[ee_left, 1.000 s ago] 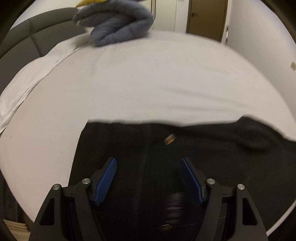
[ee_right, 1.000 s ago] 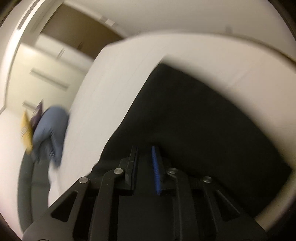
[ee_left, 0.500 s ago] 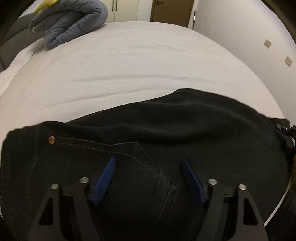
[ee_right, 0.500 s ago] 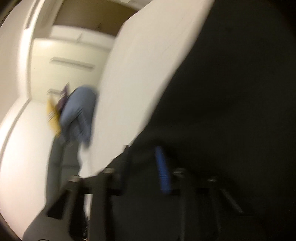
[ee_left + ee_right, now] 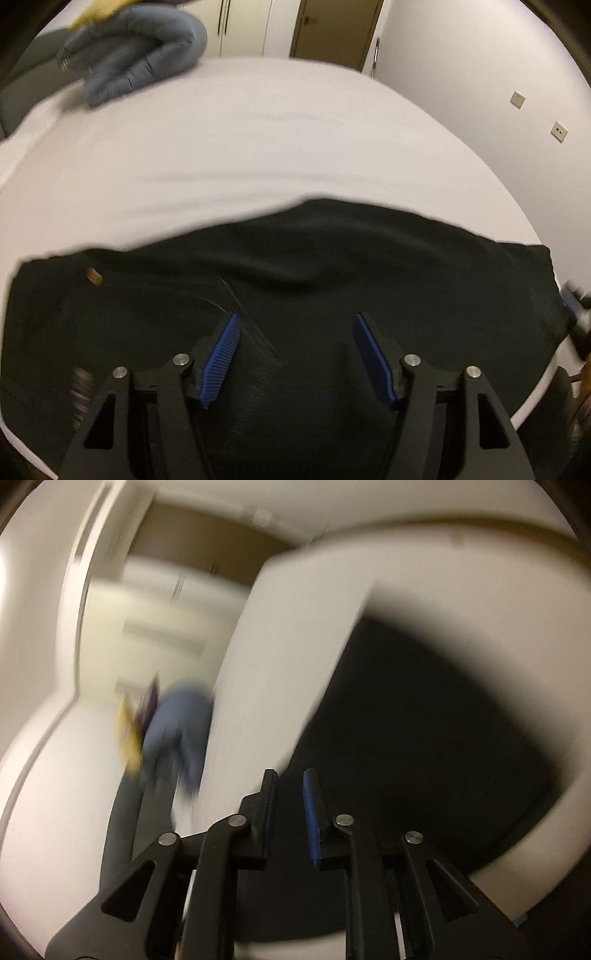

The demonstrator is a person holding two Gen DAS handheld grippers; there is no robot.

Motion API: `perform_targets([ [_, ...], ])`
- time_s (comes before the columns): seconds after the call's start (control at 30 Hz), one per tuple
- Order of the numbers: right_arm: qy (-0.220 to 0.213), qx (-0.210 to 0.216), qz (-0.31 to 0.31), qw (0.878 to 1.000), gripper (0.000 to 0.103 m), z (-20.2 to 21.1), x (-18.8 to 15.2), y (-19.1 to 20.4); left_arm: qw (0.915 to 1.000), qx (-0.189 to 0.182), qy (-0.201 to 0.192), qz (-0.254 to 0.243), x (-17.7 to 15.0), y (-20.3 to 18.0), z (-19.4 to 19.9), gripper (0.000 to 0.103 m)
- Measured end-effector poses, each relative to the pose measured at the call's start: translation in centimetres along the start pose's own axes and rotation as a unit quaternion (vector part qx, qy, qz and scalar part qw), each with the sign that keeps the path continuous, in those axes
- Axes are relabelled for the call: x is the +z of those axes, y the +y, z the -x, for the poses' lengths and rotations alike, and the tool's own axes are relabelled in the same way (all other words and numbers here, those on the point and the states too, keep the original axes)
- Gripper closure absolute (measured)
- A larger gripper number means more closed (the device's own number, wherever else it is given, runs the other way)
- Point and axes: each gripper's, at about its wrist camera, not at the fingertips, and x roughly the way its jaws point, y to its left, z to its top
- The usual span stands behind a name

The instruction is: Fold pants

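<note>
- Location of work item: the black pants point(image 5: 332, 280) lie spread across the near part of the white bed point(image 5: 258, 147), waistband end toward the left of the left wrist view, a metal rivet point(image 5: 94, 276) showing near that end. The far edge of the cloth bulges and is not straight.
- Left gripper point(image 5: 295, 354): jaws wide apart and closing, poised over the seat area near a pocket seam. No cloth is seen between the blue pads point(image 5: 221, 358); nothing is held.
- Right gripper point(image 5: 290, 805): jaws narrow and opening. The view is heavily blurred; dark cloth lies behind the gap, but I cannot tell whether any of it is pinched.
- Risk: if the right jaws part with fabric still between them, that edge would likely drop short and leave the layers misaligned.
- Risk: the left jaws may close on one layer only, or on the raised pocket seam, so that the upper layer would drag and bunch over the lower.
- Risk: the pants reach the near edge of the bed; a pull toward the person could slide them off.
- Risk: the uneven far edge, if not flattened, would probably be creased in by the next fold.
- The folded grey-blue quilt point(image 5: 136, 62) lies well apart at the far corner; no interference expected.
</note>
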Motion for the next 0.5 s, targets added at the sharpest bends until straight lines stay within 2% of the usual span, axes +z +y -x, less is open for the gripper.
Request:
perform_targets([
  [0.03,0.019,-0.002,-0.003,1.000,0.088,-2.4,-2.1,0.4,0.9998,0.003,0.016,0.009,-0.4,0.4,-1.0,0.037],
  [0.07,0.040,-0.033,-0.021,0.998,0.096,-3.5,-2.8,-1.5,0.9997,0.003,0.021,0.014,-0.9,0.7,-1.4,0.038],
  [0.1,0.039,-0.044,-0.036,0.998,0.103,-3.7,-3.3,-2.9,0.9999,0.001,0.011,0.012,-1.5,1.0,-1.1,0.039],
  [0.17,0.006,-0.034,-0.053,0.998,0.103,-1.7,-2.0,-5.1,0.9997,0.001,0.014,0.018,-2.0,1.6,-0.4,0.047],
  [0.2,-0.020,-0.064,-0.038,0.997,0.103,0.1,-1.4,-5.2,0.9996,-0.001,0.014,0.025,-1.6,2.4,-0.5,0.059],
  [0.23,-0.040,-0.081,-0.031,0.995,0.103,1.5,-1.0,-5.2,0.9992,-0.003,0.014,0.036,-1.6,3.2,-0.2,0.075],
  [0.27,-0.067,-0.098,-0.033,0.992,0.103,3.4,-0.1,-5.9,0.9986,-0.006,0.014,0.051,-1.6,4.3,0.1,0.080],
  [0.3,-0.095,-0.111,-0.055,0.988,0.103,6.0,1.2,-7.1,0.9978,-0.010,0.016,0.063,-1.3,5.7,-0.1,0.089],
  [0.33,-0.105,-0.114,-0.061,0.986,0.103,7.0,1.2,-7.0,0.9972,-0.008,0.016,0.073,-1.4,6.2,0.7,0.098],
  [0.37,-0.118,-0.131,-0.049,0.983,0.098,8.6,1.9,-6.6,0.9973,-0.010,0.002,0.072,-1.3,6.3,1.7,0.098],
  [0.4,-0.136,-0.174,-0.024,0.975,0.091,10.4,2.3,-5.2,0.9970,-0.025,-0.018,0.071,-0.7,6.1,2.8,0.098],
  [0.43,-0.147,-0.199,-0.009,0.969,0.091,11.7,3.0,-4.8,0.9952,-0.053,-0.037,0.074,0.0,5.8,3.8,0.098],
  [0.47,-0.155,-0.178,0.004,0.972,0.089,12.9,3.0,-3.8,0.9921,-0.084,-0.053,0.076,0.8,5.3,4.5,0.098],
  [0.5,-0.151,-0.154,0.003,0.976,0.079,13.4,2.3,-3.2,0.9897,-0.103,-0.062,0.077,1.6,4.4,4.9,0.098],
])
